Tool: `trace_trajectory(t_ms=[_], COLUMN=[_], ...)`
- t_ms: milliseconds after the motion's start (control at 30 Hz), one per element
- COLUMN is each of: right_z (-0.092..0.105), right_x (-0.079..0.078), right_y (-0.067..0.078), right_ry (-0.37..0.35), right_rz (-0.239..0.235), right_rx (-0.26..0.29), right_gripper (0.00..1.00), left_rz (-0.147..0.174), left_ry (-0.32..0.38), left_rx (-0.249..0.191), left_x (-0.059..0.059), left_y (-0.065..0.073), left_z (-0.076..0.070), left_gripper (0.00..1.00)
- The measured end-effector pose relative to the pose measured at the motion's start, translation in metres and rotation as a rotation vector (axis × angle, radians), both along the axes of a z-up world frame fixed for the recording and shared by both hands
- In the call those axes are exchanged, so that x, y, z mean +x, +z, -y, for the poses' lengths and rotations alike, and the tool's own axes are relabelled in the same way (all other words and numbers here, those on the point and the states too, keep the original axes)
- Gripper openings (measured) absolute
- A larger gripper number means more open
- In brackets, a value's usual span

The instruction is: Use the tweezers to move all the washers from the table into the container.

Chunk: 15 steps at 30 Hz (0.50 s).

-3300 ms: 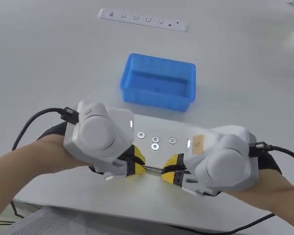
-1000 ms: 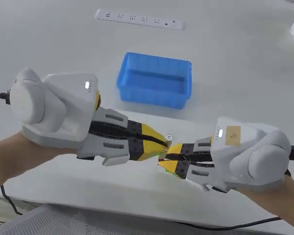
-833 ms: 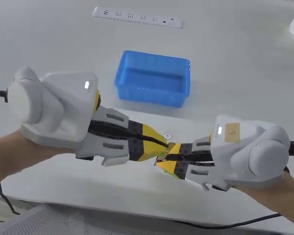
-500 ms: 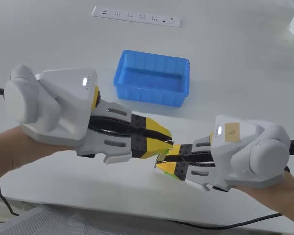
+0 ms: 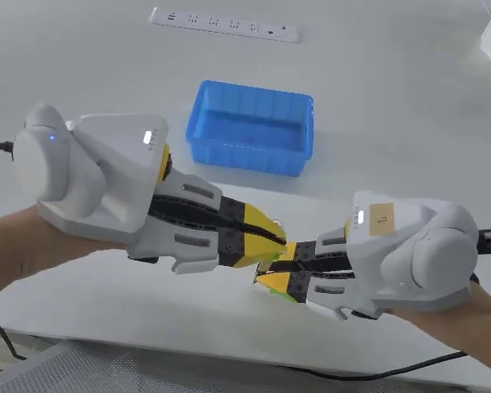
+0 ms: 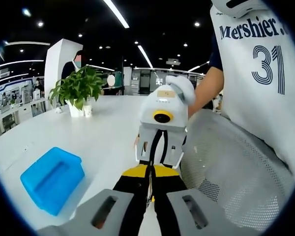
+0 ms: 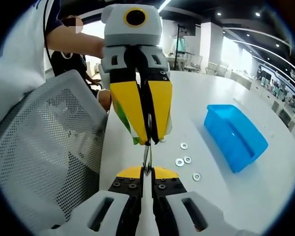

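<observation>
finding: your left gripper and right gripper meet nose to nose above the near edge of the table. each has its jaws pressed together on the same thin metal tweezers.

risk: with two clamps on one slim tool, any twist or pull between your hands is likely to bend it or lever it loose. if one side lets go before the other has a firm hold, it could drop toward the mesh chair below the edge.

task items: four washers lie flat on the table, close together, between the grippers and the blue container, apart from it.

surroundings: a power strip lies beyond the container and a potted plant stands farther off. nothing stands between washers and container.
</observation>
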State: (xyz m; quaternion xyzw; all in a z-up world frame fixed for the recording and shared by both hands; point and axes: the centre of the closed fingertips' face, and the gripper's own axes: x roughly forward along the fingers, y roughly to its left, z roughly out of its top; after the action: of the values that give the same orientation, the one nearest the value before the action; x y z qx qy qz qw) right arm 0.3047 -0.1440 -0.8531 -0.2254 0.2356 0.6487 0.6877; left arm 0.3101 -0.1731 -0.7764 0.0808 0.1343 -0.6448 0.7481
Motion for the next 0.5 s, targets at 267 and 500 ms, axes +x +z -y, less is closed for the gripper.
trace_trajectory(t_ms=[267, 500], right_z=[0.001, 0.001], right_x=[0.003, 0.008], right_y=[0.003, 0.003], right_ry=[-0.014, -0.043], right_rz=[-0.021, -0.005], right_rx=[0.024, 0.028], right_gripper=[0.07, 0.03], left_rz=[0.000, 0.026], left_ry=[0.026, 0.083], left_rx=[-0.016, -0.053], left_x=[0.004, 0.016], left_y=[0.003, 0.008], left_z=[-0.003, -0.007], left_gripper=[0.04, 0.04])
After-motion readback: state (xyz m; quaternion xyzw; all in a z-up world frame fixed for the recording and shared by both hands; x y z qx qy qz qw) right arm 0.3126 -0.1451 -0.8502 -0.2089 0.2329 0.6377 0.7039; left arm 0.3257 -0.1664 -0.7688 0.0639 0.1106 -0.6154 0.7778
